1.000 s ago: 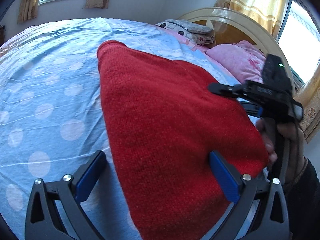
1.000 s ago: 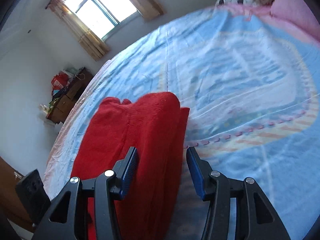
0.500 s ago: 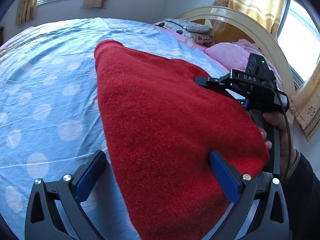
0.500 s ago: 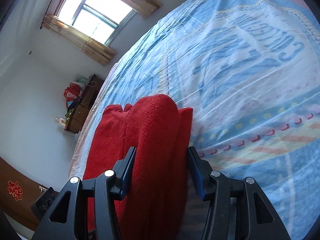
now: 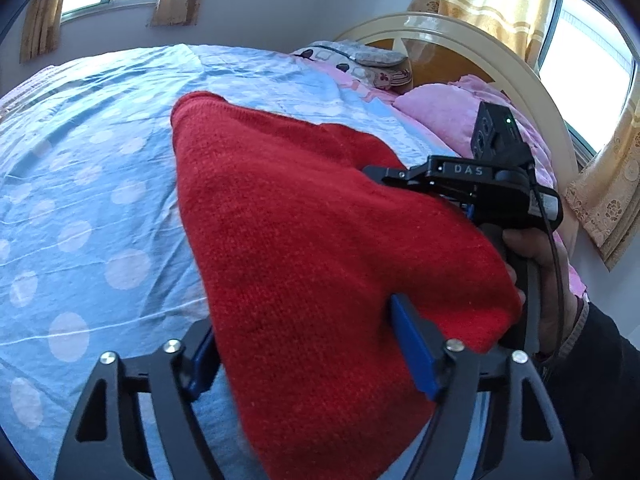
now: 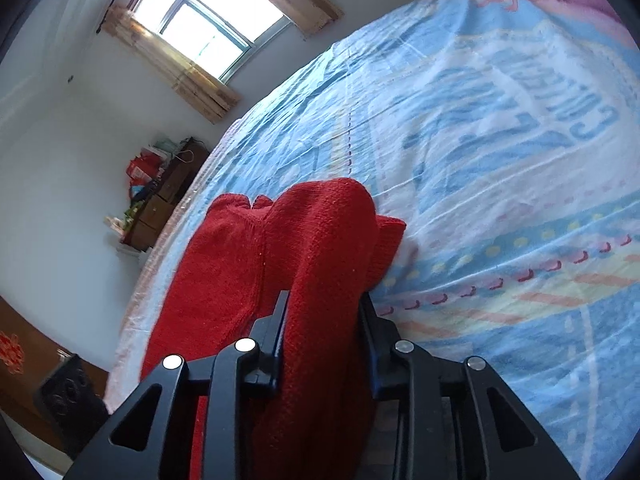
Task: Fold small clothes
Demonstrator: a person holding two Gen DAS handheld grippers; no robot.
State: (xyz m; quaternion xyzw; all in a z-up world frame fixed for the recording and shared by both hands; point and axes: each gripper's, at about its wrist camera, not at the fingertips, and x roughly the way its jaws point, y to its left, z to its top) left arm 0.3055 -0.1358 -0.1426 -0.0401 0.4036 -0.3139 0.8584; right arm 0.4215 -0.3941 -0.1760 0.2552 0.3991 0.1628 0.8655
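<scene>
Your left gripper (image 5: 308,344) with blue-padded black fingers is closing on the near part of the red knitted garment (image 5: 320,248), and the thick wool is filling the gap between its pads. Your right gripper (image 6: 322,336) is clenching a raised fold of the same garment between its two fingers. The garment is lying on the light blue dotted bedsheet (image 5: 88,208), with its far end resting flat. The pink quilt (image 5: 444,116) is sitting behind it, near the cream curved headboard (image 5: 472,44).
</scene>
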